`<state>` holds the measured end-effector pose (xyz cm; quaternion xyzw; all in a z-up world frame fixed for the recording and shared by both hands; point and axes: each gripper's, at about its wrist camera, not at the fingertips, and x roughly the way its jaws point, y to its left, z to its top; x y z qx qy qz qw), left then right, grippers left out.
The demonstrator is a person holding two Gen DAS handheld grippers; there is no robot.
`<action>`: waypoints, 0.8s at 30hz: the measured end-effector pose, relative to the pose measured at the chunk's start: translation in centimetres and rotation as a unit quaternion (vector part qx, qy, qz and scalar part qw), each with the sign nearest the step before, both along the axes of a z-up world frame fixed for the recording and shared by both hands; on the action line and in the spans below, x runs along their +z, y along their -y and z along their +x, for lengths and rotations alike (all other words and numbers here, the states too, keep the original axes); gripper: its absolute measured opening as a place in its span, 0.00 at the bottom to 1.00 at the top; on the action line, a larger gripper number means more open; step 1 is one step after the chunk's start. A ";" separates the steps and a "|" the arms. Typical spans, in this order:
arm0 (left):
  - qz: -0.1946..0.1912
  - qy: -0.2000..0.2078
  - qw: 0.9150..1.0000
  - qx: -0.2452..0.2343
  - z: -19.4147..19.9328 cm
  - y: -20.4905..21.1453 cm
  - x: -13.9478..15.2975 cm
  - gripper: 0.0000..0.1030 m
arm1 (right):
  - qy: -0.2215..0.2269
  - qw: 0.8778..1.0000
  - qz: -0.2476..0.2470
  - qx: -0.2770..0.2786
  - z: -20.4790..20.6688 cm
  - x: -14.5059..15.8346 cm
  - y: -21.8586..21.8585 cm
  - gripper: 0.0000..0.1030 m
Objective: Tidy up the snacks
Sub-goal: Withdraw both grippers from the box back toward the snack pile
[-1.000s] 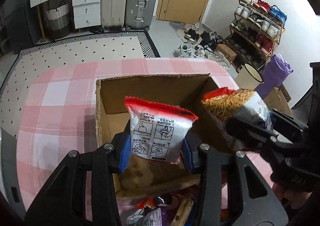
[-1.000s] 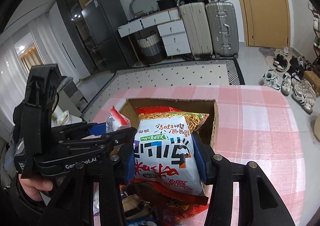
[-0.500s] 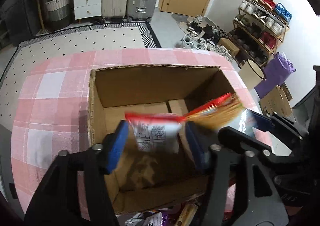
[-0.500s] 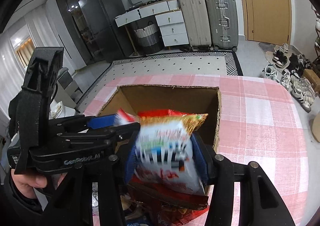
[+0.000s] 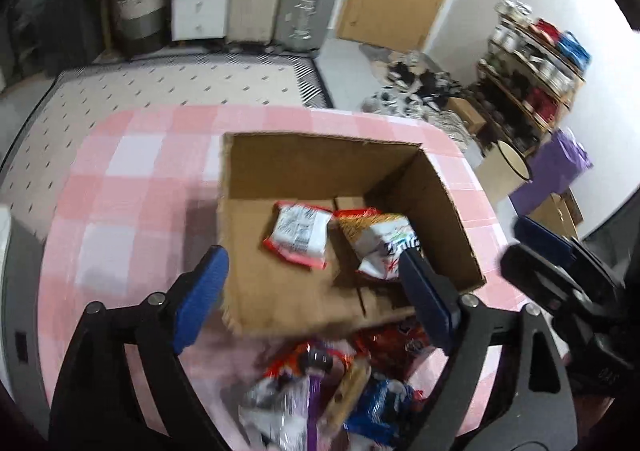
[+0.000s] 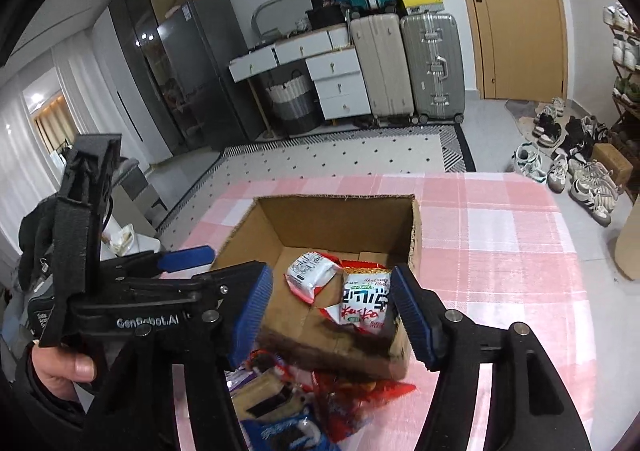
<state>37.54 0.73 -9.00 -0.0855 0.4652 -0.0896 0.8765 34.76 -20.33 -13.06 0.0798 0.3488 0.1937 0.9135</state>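
- left gripper (image 5: 314,287) jaws opening, nothing between pads; right gripper (image 6: 332,311) also opening, empty
- pink checked tablecloth (image 6: 500,235) under open cardboard box (image 6: 336,211)
- noodle-snack bag (image 6: 364,303) flat on box floor, long axis toward far wall
- smaller white-red packet (image 5: 298,233) just beside it, tilted
- loose snack pile (image 5: 332,383) in front of the box

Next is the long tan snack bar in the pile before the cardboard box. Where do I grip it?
Probably across the narrow middle of the long tan snack bar, from above: it seems to lie flat atop the other packets, its long sides exposed.
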 end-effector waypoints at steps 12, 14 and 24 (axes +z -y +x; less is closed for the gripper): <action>0.058 0.051 0.997 0.004 -12.7 -0.6 5.0 0.84 | 0.049 0.999 0.016 -0.003 -10.7 3.9 2.1 0.63; 0.045 0.058 0.997 -0.002 -14.5 -0.8 5.8 0.84 | 0.053 0.998 0.019 -0.004 -12.7 4.3 1.9 0.64; 0.047 0.133 0.990 0.012 -23.9 -1.0 8.9 0.85 | 0.068 0.997 0.029 -0.010 -21.1 5.0 2.2 0.72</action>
